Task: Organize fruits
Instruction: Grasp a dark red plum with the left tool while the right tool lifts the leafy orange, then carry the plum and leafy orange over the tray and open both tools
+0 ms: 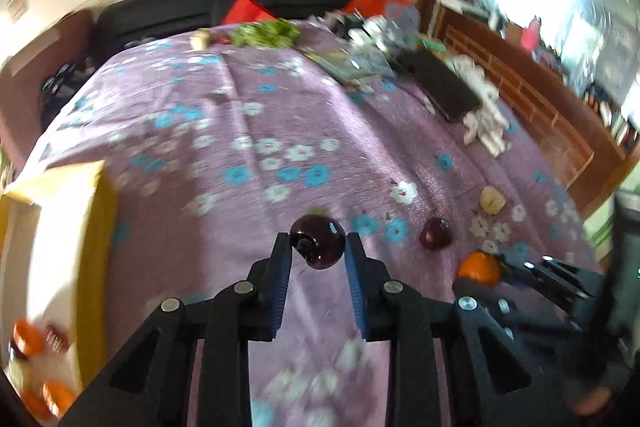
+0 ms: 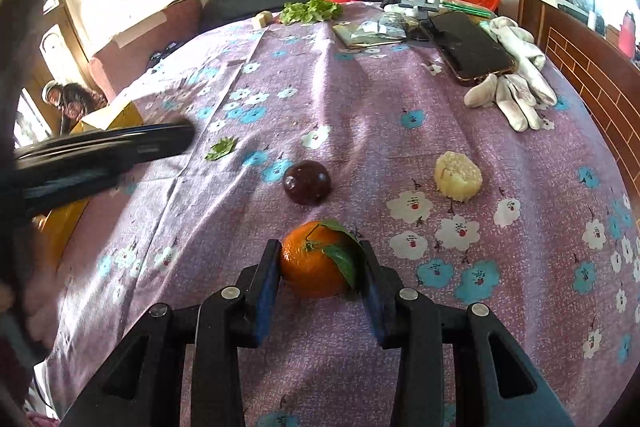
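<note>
The left gripper (image 1: 318,247) is clenched on a dark plum (image 1: 318,243) above the desk (image 1: 240,115), only its fingertips catching the fruit. The right gripper (image 2: 320,263) grasps the tangerine (image 2: 316,259) at the near edge. That glossy, round plum could squirt free on the way to the yellow box (image 1: 96,227) at left.

I count two dark plums (image 1: 318,243) (image 1: 435,233), one orange (image 2: 316,259) on the cloth, one pale peeled fruit (image 2: 458,176), one phone (image 2: 468,45), two white gloves (image 2: 516,75).
</note>
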Available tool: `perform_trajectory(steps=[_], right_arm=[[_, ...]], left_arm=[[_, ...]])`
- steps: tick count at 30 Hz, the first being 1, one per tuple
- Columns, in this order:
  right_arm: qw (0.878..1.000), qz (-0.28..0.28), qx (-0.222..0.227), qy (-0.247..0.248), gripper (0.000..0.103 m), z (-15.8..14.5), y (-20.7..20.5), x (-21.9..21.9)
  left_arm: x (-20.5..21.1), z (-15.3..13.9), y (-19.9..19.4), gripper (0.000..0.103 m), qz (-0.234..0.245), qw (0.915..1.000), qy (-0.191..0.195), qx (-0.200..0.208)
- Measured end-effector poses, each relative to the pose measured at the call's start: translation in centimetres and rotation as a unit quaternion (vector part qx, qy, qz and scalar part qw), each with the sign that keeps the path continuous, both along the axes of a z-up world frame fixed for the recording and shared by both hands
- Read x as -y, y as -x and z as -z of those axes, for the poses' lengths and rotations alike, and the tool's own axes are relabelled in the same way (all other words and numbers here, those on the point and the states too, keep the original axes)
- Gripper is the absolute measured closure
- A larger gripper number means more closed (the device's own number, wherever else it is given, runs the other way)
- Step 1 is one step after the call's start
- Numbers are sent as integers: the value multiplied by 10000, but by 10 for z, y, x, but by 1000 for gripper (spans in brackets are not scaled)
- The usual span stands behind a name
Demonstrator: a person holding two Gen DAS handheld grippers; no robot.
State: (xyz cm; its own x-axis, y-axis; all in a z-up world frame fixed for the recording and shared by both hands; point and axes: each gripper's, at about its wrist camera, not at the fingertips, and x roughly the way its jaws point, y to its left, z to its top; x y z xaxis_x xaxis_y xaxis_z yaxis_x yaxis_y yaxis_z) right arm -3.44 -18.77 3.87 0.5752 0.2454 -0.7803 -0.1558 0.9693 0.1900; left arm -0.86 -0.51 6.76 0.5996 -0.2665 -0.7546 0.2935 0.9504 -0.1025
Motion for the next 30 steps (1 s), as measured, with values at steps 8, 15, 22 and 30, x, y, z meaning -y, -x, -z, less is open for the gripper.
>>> perform_trajectory(steps=[8, 15, 22, 30], right_arm=[[9996, 96, 175, 176, 62, -6, 3, -6], [9981, -508, 344, -93, 62, -52, 5, -67], [9845, -1706, 321, -239, 61, -82, -5, -187], [9728, -2311, -110, -103, 61, -59, -34, -303]], left_arm=[[-118, -36, 57, 77, -1111, 9925, -18, 516], [-222, -37, 74, 76, -2181, 9744, -106, 533], [-285, -24, 56, 76, -2469, 9688, -51, 200], [-326, 7, 22, 76, -2720, 9608, 347, -415]])
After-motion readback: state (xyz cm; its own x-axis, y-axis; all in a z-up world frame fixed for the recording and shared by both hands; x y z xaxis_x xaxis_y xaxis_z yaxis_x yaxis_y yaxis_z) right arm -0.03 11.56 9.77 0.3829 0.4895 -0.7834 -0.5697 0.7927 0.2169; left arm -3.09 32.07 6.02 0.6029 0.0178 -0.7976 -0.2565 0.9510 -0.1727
